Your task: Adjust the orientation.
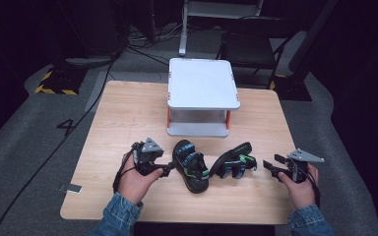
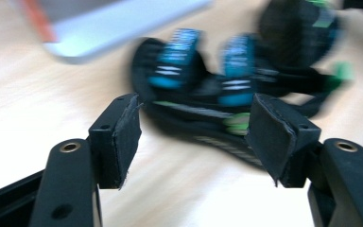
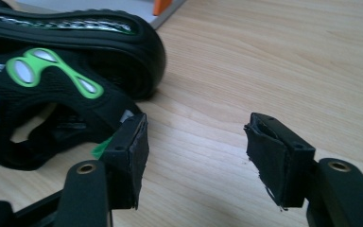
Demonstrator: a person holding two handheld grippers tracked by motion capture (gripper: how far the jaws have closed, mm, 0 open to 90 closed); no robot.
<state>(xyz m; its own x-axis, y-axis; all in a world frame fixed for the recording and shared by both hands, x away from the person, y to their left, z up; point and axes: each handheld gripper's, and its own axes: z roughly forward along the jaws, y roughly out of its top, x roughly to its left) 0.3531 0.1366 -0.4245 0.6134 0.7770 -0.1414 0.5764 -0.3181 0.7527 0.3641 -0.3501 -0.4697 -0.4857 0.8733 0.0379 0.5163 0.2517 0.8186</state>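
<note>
While the person's two hands rest on the wooden table (image 1: 128,108), the left gripper (image 1: 168,170) lies level with its tips just beside the upright sandal (image 1: 191,166), the one with blue straps. In the left gripper view the jaws stand apart with nothing between the pads, and that sandal (image 2: 203,99) sits just beyond them, blurred. The right gripper (image 1: 271,166) is near the second sandal (image 1: 234,161), which lies tipped on its side (sole turned outward, green marks on the straps). Its jaws are also apart, bare tabletop between them; in the right gripper view the tipped sandal (image 3: 66,71) is close beside one pad (image 3: 131,151), contact not clear. Both sandals lie side by side just in front of a small white two-tier stand (image 1: 203,83).
</note>
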